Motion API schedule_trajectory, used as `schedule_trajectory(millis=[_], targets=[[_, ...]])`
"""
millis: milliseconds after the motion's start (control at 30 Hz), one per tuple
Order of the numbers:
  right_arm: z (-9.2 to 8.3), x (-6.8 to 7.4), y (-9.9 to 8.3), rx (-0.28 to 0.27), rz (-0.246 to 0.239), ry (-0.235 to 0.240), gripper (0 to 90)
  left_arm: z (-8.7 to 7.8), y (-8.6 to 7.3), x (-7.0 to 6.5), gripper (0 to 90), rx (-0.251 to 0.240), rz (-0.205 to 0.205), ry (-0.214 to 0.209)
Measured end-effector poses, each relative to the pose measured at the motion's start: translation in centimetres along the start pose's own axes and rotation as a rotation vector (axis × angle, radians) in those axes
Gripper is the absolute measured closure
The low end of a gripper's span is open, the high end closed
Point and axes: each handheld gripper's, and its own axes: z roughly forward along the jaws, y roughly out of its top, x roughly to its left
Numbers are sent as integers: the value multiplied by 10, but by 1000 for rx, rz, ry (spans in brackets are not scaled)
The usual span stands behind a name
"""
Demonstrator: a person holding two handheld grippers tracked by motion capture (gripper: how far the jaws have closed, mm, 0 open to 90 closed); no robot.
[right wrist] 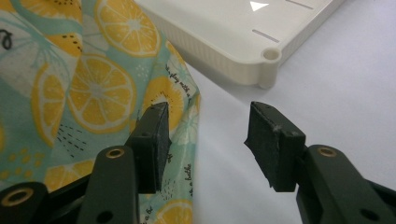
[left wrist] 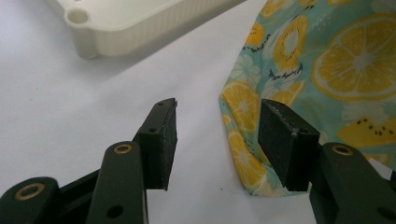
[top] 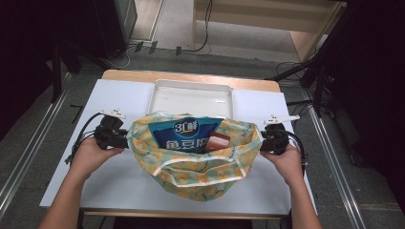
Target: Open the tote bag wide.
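A cloth bag (top: 200, 171) printed with lemon slices on teal lies open-mouthed on the white table. A blue snack packet (top: 186, 136) and a brown packet (top: 220, 140) lie inside it. My left gripper (top: 126, 138) is at the bag's left edge. In the left gripper view the gripper (left wrist: 217, 135) is open, and the bag's (left wrist: 327, 60) hem reaches into the gap beside the right pad (left wrist: 280, 140). My right gripper (top: 261, 138) is at the bag's right edge. In the right gripper view it (right wrist: 208, 140) is open, with the bag (right wrist: 93, 93) behind its left pad (right wrist: 156, 144).
A shallow white tray (top: 191, 98) stands just behind the bag, its corner in the left gripper view (left wrist: 126, 23) and the right gripper view (right wrist: 224, 32). The white table sheet (top: 119, 95) ends near both grippers' outer sides. Cables and stands lie on the floor beyond.
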Motion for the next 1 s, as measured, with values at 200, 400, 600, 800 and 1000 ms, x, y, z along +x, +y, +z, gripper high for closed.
schedule_trajectory(millis=[200,400,600,800,1000], targets=[[-4,-2,0,0,-4,5,504,-6,-1,0,486,-14,10,-3],[-2,-2,-1,3,-28,10,511,-7,0,0,493,-31,9,-28],[0,1,4,15,-44,22,504,-9,5,3,489,-38,2,-55],[-14,2,17,-8,-42,71,505,-22,12,6,490,-43,11,-75],[-32,6,34,-7,-79,64,506,-32,23,3,491,-37,43,-88]])
